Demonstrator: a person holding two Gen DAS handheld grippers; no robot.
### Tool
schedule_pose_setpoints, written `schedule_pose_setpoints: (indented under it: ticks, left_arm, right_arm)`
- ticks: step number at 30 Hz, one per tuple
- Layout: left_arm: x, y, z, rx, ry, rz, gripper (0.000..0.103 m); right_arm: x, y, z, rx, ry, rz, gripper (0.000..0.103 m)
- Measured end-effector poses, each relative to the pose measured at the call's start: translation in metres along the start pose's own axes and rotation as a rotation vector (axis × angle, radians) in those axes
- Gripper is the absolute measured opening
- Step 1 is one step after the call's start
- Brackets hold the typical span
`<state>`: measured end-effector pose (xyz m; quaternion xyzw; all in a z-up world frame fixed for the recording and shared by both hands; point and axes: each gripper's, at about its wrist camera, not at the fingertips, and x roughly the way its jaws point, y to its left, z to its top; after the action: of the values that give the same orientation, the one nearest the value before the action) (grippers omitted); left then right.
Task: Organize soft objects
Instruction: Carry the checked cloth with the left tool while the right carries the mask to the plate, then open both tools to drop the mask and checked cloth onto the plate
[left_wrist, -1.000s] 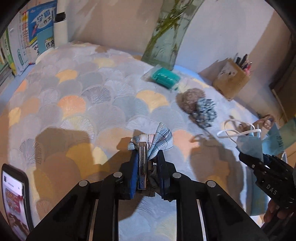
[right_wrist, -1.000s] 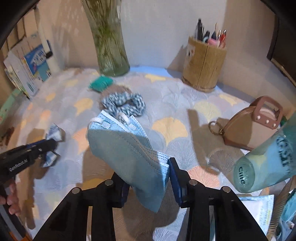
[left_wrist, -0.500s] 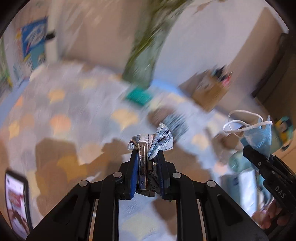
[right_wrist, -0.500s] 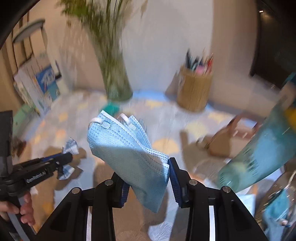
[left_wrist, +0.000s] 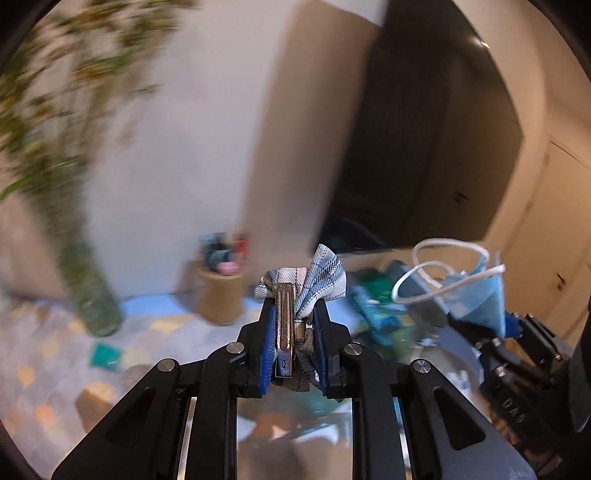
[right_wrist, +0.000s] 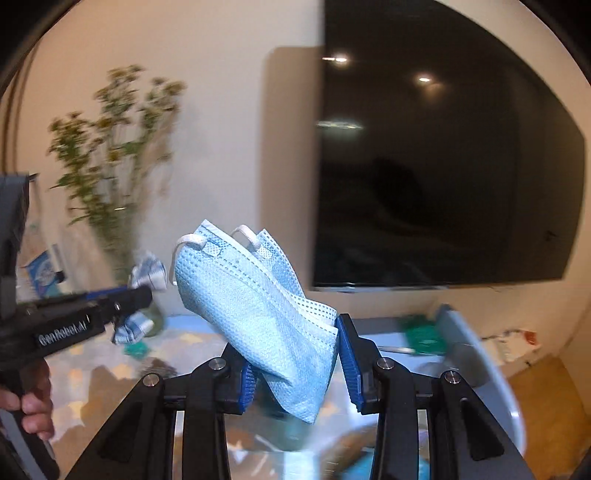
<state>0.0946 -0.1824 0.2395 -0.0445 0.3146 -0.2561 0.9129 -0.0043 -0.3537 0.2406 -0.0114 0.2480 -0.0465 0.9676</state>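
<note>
Our left gripper (left_wrist: 293, 339) pinches a plaid bow hair clip (left_wrist: 301, 286) in its jaws; our right gripper (right_wrist: 295, 363) clamps a blue face mask (right_wrist: 258, 306). Both ride above the tabletop (left_wrist: 48, 343). We should keep grips firm while carrying, then lower gently.

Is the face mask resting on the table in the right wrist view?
No, the face mask is held up in the air by the right tongs, with the wall and dark screen behind it.
</note>
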Motion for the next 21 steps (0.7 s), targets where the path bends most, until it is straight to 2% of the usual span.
schedule_pose_setpoints:
  ticks: [5,10,14,21]
  left_arm:
    - [0.030,-0.068,-0.009,0.091,0.057,-0.133,0.016]
    - [0.052,-0.113,-0.027,0.142,0.124,-0.230,0.016]
    - [0.075,-0.133,-0.048,0.158,0.207,-0.257,0.016]
    - [0.109,-0.153,-0.089,0.202,0.359,-0.235,0.016]
  right_arm:
    - [-0.009,-0.055,-0.021,0.054,0.062,-0.118,0.038]
    - [-0.017,-0.099,-0.047,0.120,0.117,-0.199,0.038]
    - [-0.016,-0.123,-0.065,0.169,0.171,-0.239,0.038]
    - [-0.004,-0.146,-0.106,0.231,0.308,-0.250,0.038]
